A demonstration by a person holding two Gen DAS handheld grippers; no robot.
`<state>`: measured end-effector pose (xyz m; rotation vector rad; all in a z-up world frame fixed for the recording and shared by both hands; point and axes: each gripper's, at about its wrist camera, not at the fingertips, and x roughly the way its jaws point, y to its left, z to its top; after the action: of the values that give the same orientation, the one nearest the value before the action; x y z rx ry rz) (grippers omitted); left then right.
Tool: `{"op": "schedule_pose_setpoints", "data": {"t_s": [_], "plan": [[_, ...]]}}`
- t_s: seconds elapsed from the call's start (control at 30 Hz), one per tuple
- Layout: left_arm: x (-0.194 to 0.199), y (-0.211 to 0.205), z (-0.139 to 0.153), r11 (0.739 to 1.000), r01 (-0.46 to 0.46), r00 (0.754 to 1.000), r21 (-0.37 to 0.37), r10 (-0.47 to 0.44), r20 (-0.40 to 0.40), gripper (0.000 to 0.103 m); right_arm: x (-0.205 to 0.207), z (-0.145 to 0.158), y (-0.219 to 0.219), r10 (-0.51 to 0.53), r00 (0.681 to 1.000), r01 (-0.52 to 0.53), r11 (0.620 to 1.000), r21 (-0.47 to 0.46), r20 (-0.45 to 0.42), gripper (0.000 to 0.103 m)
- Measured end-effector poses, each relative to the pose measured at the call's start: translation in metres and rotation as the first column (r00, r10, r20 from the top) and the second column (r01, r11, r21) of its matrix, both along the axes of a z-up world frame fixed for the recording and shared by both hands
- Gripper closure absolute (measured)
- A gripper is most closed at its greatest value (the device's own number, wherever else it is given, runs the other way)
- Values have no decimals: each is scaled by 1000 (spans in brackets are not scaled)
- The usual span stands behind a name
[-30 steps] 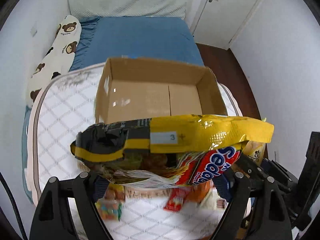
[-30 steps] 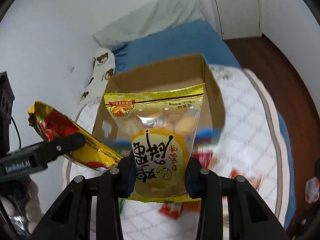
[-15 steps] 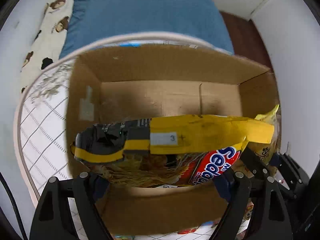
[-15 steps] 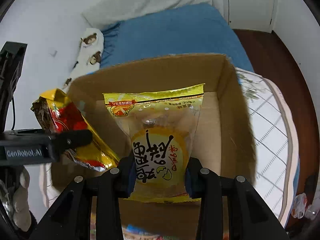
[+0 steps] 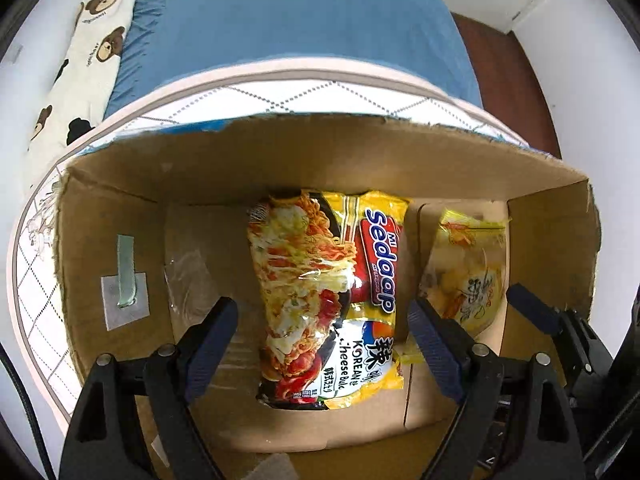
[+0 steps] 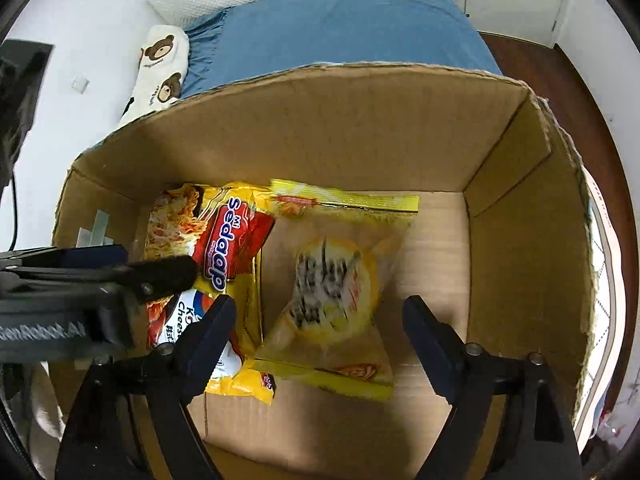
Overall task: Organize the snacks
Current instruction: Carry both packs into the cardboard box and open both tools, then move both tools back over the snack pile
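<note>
A brown cardboard box stands open below both grippers. A yellow and red Sedaap noodle packet lies on its floor, also in the right wrist view. A clear yellow snack bag lies to its right, also in the left wrist view. My left gripper is open and empty above the noodle packet. My right gripper is open and empty above the yellow bag. The left gripper's finger shows in the right wrist view.
The box sits on a white quilted surface with a pink rim. A blue bed and a bear-print pillow lie beyond. Tape patches mark the box's left wall. Dark wood floor is at the right.
Both grippers moved forward over the box and opened. The noodle packet and the yellow bag dropped from them onto the box floor.
</note>
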<state>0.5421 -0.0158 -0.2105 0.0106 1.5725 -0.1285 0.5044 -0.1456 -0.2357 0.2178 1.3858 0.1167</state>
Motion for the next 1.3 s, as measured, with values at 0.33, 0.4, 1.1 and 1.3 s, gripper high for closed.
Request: {"op": "schedule_pose_setpoints", "data": {"t_s": [0.33,0.4,1.1,1.3], "plan": [[-36,17,36,999,-39,985,10,37,166,16,-33,47,14,1,999,2,997,-72,50,16],[-45,21,49,999,-39,977,19,34,209,16,-42,57,15,-3,998,8,997,-79,63,16],[-157,35,146,999,-47,895,-15,49,443,16,-146,169,24,-6,955,47,990,-132,296,5],[-188,40,162,998,-48,884,-37,60,465,16,-182,188,26,-25,949,58,993,-98,315,5]]}}
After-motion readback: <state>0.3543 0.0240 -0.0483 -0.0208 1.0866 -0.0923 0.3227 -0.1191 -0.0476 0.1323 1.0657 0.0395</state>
